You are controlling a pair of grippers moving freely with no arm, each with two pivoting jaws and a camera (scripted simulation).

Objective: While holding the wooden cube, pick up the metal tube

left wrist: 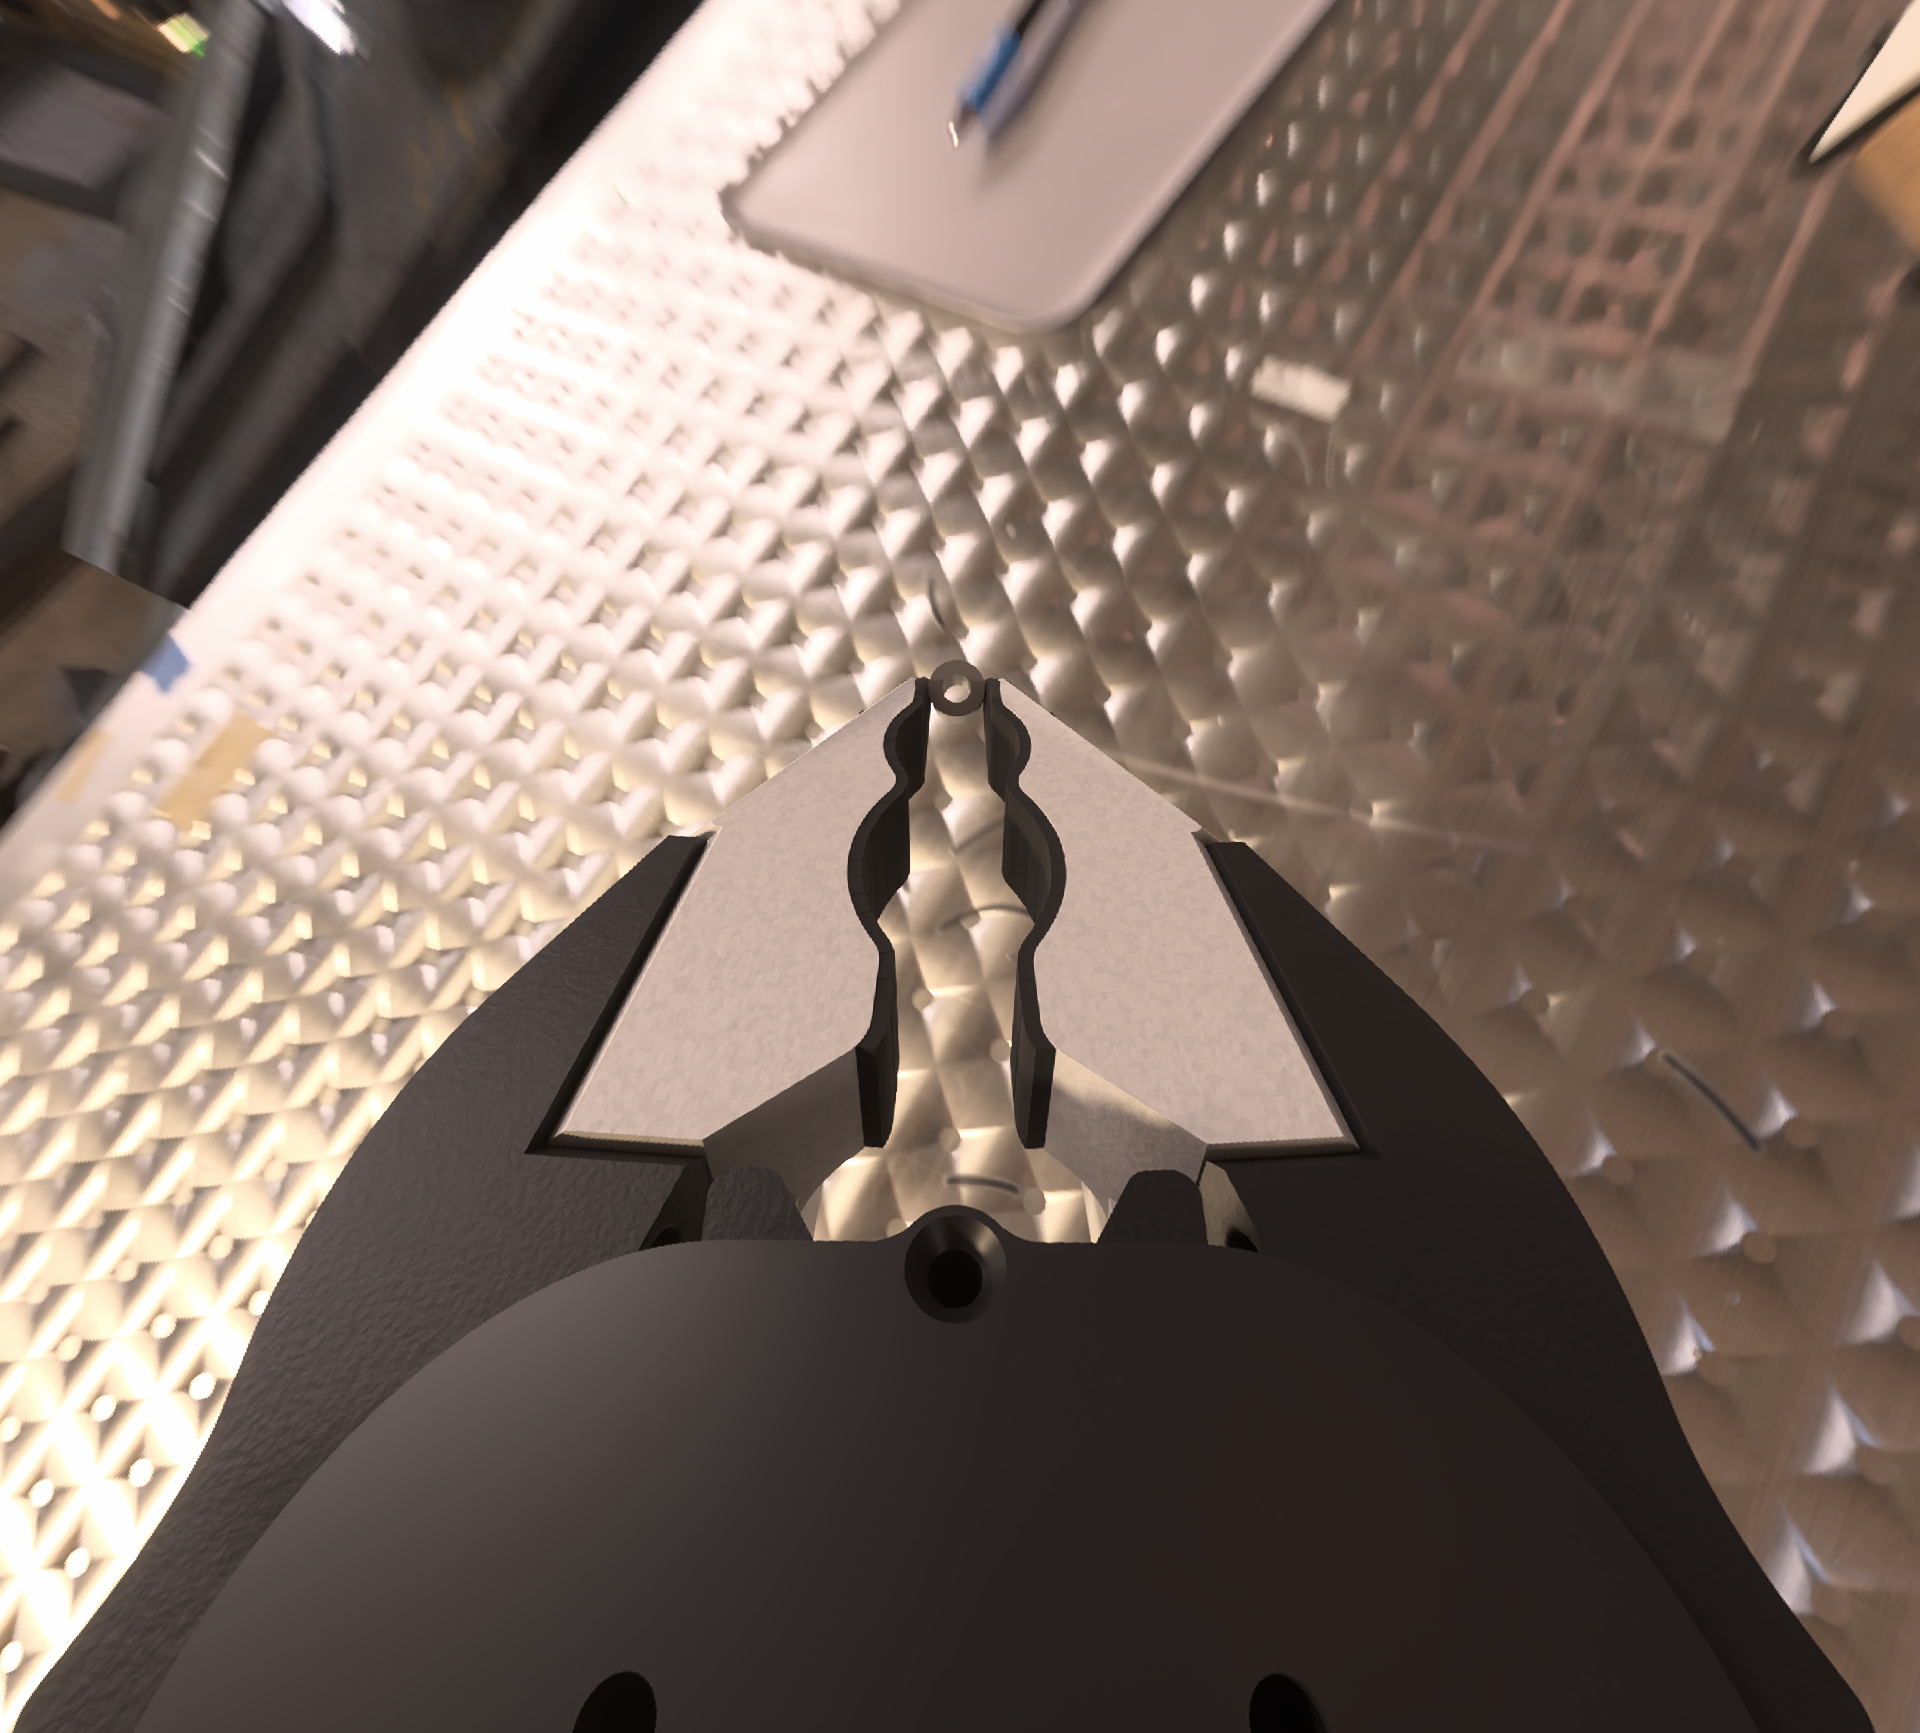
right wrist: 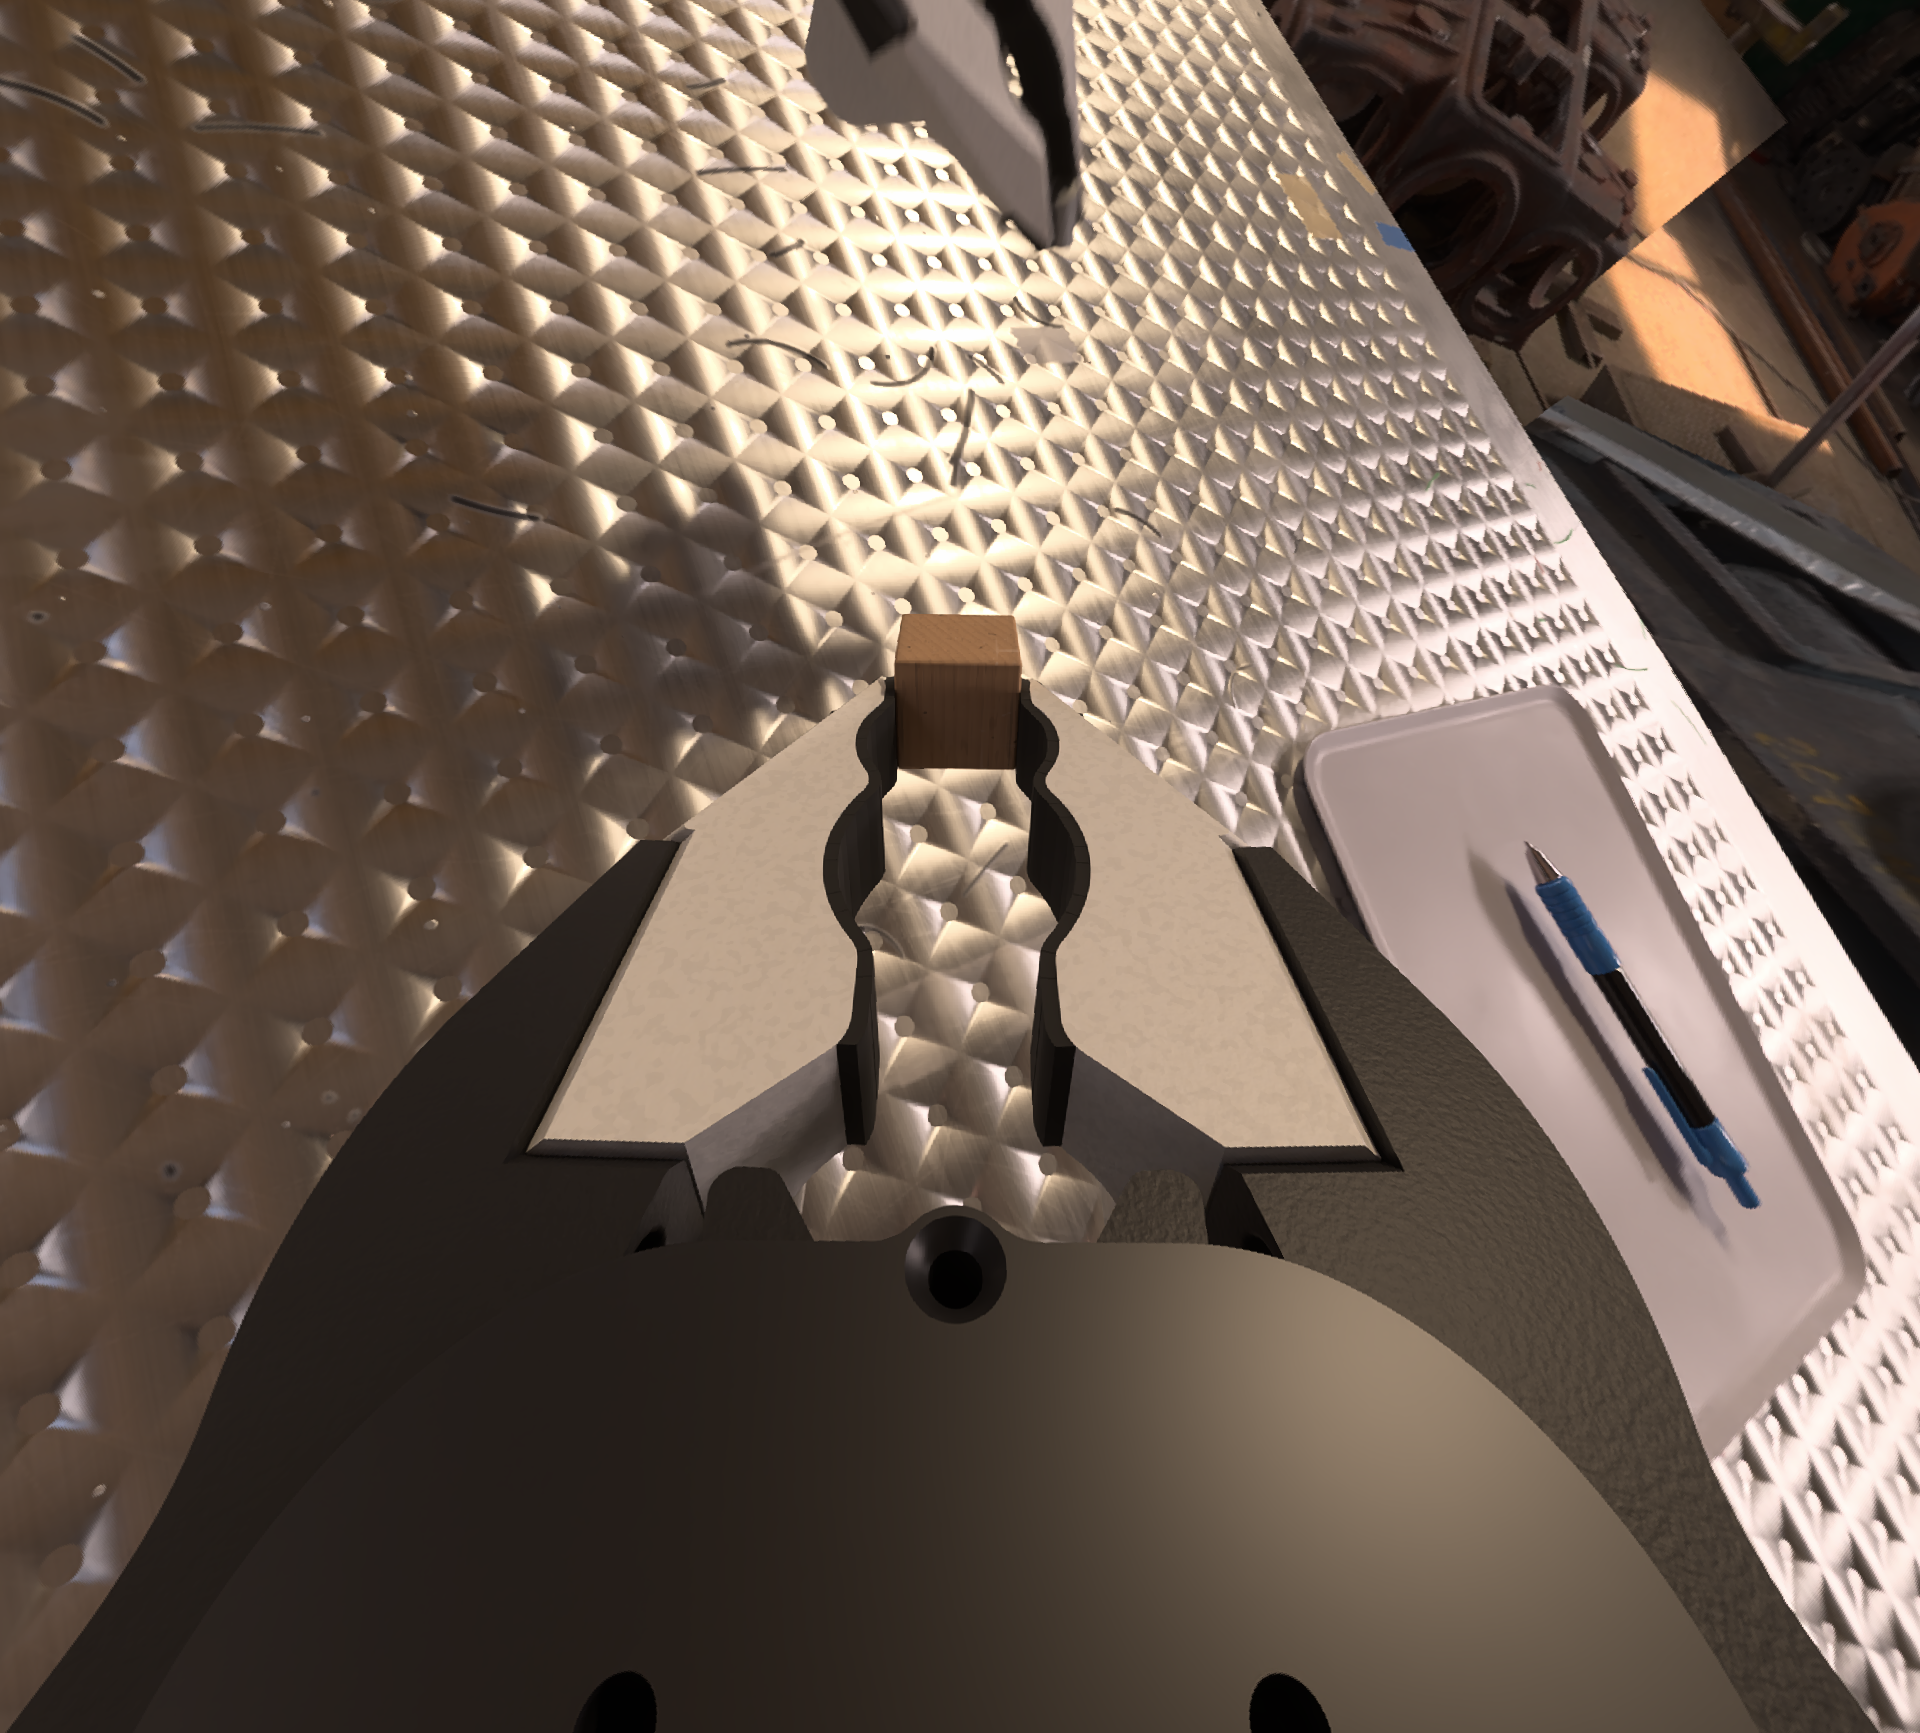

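Observation:
In the left wrist view, my left gripper (left wrist: 956,709) is shut on the metal tube (left wrist: 956,688). The tube is thin and seen end-on as a small ring pinched between the fingertips, above the table. In the right wrist view, my right gripper (right wrist: 956,727) is shut on the wooden cube (right wrist: 956,691), a small light-brown block held at the fingertips above the table. The left gripper also shows at the top of the right wrist view (right wrist: 935,21), pointing down toward the table; the tube cannot be made out there.
The patterned metal table (right wrist: 416,436) has holes and loose metal shavings (right wrist: 914,379). A white tray (right wrist: 1382,810) holding a blue and black pen (right wrist: 1631,1018) lies near the table's edge; both also show in the left wrist view, tray (left wrist: 1195,125) and pen (left wrist: 1039,0). Workshop machinery (right wrist: 1475,73) stands beyond the edge.

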